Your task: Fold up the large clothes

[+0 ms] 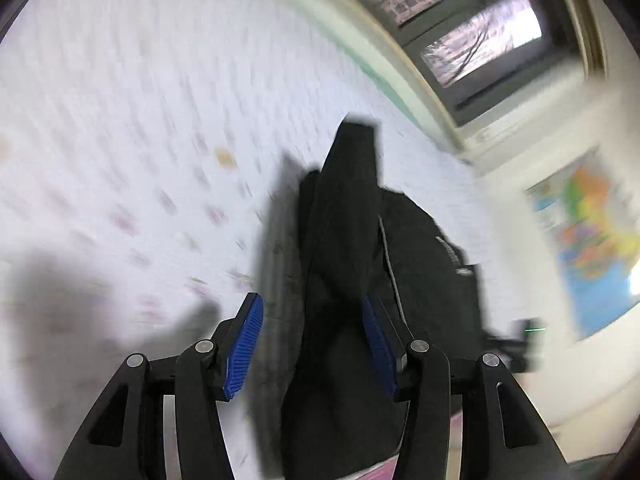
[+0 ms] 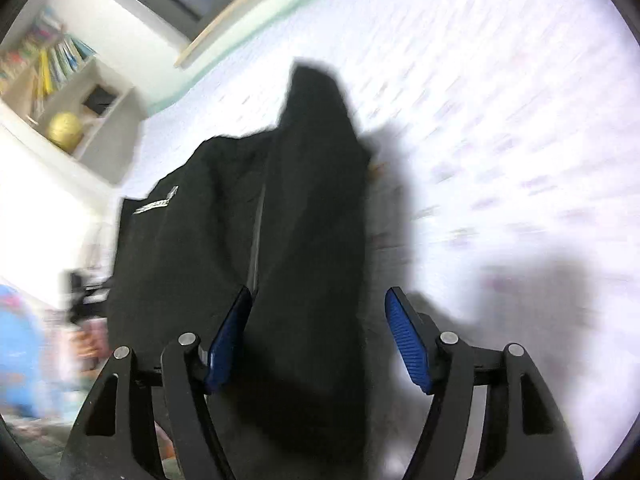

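A large black garment (image 1: 352, 240) with a white cord and a small white logo lies on a white patterned bed sheet (image 1: 140, 120). In the left wrist view my left gripper (image 1: 312, 308) is open, blue pads apart, with a fold of the garment between them against the right pad (image 1: 374, 336). In the right wrist view the same black garment (image 2: 280, 220) runs up the middle. My right gripper (image 2: 320, 300) is open, with the cloth between the pads and against the left pad (image 2: 228, 344). Both views are motion-blurred.
A window (image 1: 480, 40) and a wooden bed edge lie beyond the sheet. A coloured map (image 1: 592, 248) hangs on the wall at right. A white shelf (image 2: 72, 96) with books and a yellow ball stands at left in the right wrist view.
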### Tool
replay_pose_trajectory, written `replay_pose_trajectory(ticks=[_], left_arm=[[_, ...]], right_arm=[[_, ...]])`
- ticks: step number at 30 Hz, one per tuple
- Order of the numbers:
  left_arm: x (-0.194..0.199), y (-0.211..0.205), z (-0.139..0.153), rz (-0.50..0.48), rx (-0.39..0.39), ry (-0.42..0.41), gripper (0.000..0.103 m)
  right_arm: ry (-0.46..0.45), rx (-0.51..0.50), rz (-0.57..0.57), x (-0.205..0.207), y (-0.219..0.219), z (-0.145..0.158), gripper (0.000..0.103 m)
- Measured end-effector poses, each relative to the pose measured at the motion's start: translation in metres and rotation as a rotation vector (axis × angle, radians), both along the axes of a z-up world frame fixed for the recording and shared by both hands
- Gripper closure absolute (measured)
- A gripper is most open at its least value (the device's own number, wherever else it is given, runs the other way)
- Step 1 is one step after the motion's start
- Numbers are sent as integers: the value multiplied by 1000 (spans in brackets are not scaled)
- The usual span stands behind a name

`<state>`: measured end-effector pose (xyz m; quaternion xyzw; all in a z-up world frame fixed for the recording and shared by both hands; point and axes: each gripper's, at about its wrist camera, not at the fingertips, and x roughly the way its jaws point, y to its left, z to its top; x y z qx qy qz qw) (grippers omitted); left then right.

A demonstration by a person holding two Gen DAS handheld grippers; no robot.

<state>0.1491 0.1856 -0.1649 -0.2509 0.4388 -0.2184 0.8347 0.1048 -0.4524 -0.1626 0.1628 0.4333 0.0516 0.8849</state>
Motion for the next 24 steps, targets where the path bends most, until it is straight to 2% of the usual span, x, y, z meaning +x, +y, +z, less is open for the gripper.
replay_pose_trajectory(ticks=[2, 3, 4, 6, 8, 9, 12, 13, 15, 17, 19, 21, 22, 24], left_arm=[[-19, -20, 41, -5, 85, -94, 49], [-29, -36, 56, -24, 108, -146, 46], [-32, -55, 66, -33, 126, -167, 40], [-29, -96, 68, -64, 161, -154, 40], [-17, -134, 56, -99, 208, -113, 40], [-9, -157, 44, -114, 261, -85, 40], [4, -191, 2, -136, 403, -8, 40], [9, -196, -7, -125, 431, 5, 39], [12, -199, -7, -98, 431, 26, 39], [4, -203, 9, -79, 451, -24, 41], [-17, -208, 36, -69, 525, -127, 40], [-45, -214, 63, -38, 603, -223, 40], [-59, -217, 74, -25, 621, -267, 39], [-87, -215, 93, 5, 633, -332, 30]], right_arm=[[-76, -94, -16, -17, 19, 29, 29], [-132, -91, 0, -22, 34, 48, 29], [-162, -70, 21, -39, 39, 51, 26], [-152, -42, 57, -26, 65, 53, 22], [-65, -123, 63, -13, 102, 35, 22], [-15, -198, 64, -2, 129, 20, 22], [87, -333, 74, -3, 142, -34, 23], [92, -359, 61, 1, 147, -46, 23], [89, -346, 22, 1, 147, -57, 23], [74, -335, 1, -4, 151, -46, 23], [14, -345, -7, -23, 157, -25, 23], [-79, -404, -42, -51, 170, 5, 23], [-118, -426, -63, -64, 175, 16, 20], [-181, -450, -89, -82, 193, 41, 16]])
